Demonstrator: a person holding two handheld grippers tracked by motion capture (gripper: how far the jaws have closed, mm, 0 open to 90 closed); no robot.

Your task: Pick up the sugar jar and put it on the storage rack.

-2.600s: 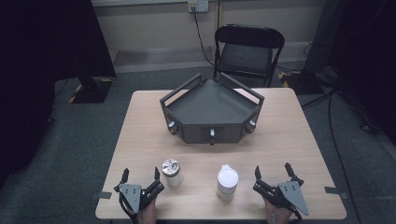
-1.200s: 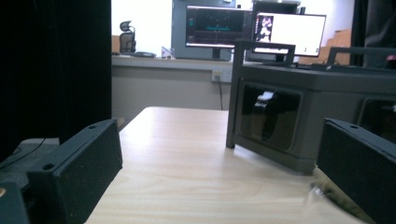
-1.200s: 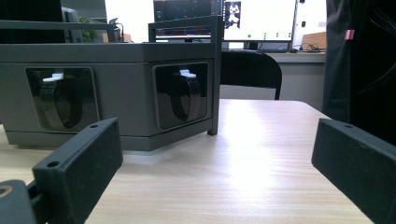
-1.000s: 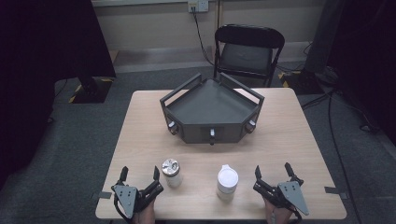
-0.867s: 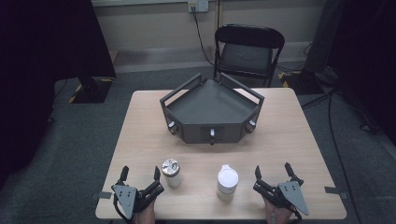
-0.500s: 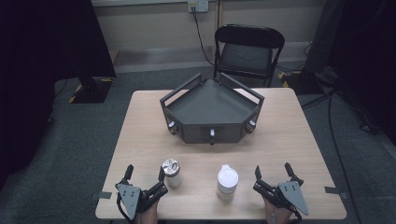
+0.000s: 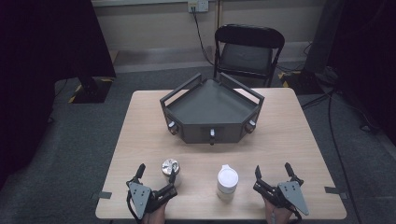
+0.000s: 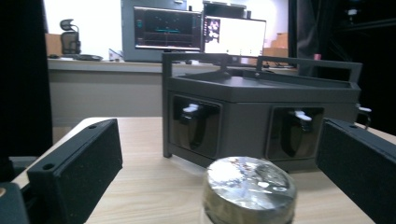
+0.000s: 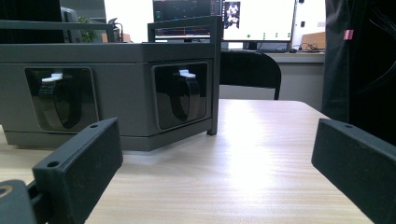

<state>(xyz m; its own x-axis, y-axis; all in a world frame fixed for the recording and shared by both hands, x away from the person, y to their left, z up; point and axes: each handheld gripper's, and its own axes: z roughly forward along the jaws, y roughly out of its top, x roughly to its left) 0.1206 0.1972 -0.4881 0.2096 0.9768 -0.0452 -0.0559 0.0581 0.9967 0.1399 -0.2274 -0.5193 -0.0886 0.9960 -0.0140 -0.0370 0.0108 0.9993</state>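
Two grippers rest at the table's [image 7: 299, 140] near edge, both spread wide and holding nothing. Left gripper [image 7: 156, 173] has a foil-topped jar [image 7: 170, 169] between its jaws; right gripper [image 7: 273, 171] sits beside a white-lidded jar [image 7: 227, 182].

High view: fixed overhead, faces fwd and down on table [image 7: 280, 140]. 2 gripper views: near table level, close, facing fwd. All 3 share the dark tray [image 7: 212, 109] [image 8: 261, 88] [image 9: 107, 53].
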